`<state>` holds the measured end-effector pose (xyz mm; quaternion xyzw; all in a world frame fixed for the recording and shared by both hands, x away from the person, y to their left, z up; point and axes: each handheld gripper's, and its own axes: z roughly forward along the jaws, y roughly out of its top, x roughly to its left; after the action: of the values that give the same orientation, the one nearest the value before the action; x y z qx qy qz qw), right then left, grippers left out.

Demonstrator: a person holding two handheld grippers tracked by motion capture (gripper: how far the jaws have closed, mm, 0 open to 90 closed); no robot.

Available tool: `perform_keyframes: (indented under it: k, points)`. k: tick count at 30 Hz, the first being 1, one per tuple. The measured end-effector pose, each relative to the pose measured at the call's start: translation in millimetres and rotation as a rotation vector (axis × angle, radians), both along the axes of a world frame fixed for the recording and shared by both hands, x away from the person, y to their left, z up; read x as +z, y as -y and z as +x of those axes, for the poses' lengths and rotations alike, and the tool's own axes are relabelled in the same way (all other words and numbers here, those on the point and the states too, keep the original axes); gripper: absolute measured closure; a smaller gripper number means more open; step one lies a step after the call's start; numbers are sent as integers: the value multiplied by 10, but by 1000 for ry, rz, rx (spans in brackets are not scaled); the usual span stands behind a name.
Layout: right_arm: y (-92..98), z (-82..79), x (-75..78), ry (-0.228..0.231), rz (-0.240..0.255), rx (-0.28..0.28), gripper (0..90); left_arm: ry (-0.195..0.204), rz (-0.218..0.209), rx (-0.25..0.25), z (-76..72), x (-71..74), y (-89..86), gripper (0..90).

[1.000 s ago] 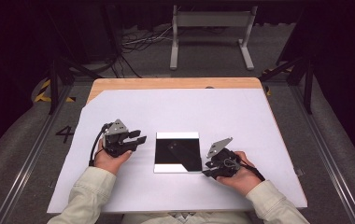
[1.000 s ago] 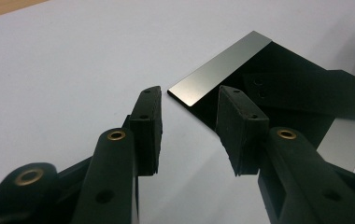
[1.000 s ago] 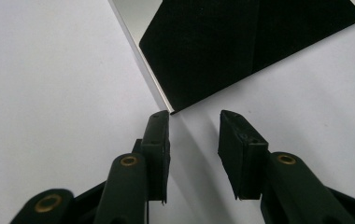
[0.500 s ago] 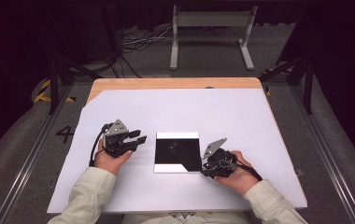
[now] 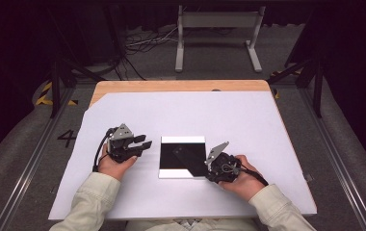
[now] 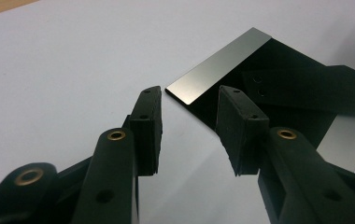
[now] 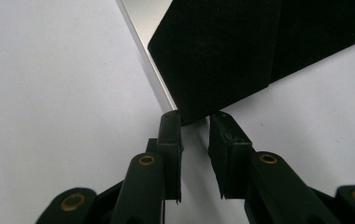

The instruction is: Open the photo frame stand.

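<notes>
1. Mirror plate [image 5: 182,156] flat on white sheet [image 5: 248,125], near table's front edge, midway between both side edges.
2. Left gripper [image 5: 142,143] just beside plate's left edge, jaws apart, empty.
3. Right gripper [image 7: 194,122] at plate's front right corner, jaws just closing, narrow, nothing gripped.

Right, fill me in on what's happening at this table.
A person sits at a table covered by a white sheet, holding a two-jaw gripper in each hand. A flat, glossy black square plate lies between them. The right gripper is at the plate's near right corner; its jaws have just been closing, with the corner at their tips but a gap still showing. The left gripper waits open beside the plate's left edge, not touching it.
</notes>
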<state>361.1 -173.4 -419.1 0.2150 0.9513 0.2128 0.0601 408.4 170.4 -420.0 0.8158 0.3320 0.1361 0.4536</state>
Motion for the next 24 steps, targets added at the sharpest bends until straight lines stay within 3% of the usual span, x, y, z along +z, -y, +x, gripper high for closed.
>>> perform_keyframes:
  k: [9,24]
  points:
    - [25,-17,3,13,20,13,829,-3,1,0,5,-6,-2,611]
    - [117,-63,218,80,150,13,873,-4,0,-4,13,-12,-5,611]
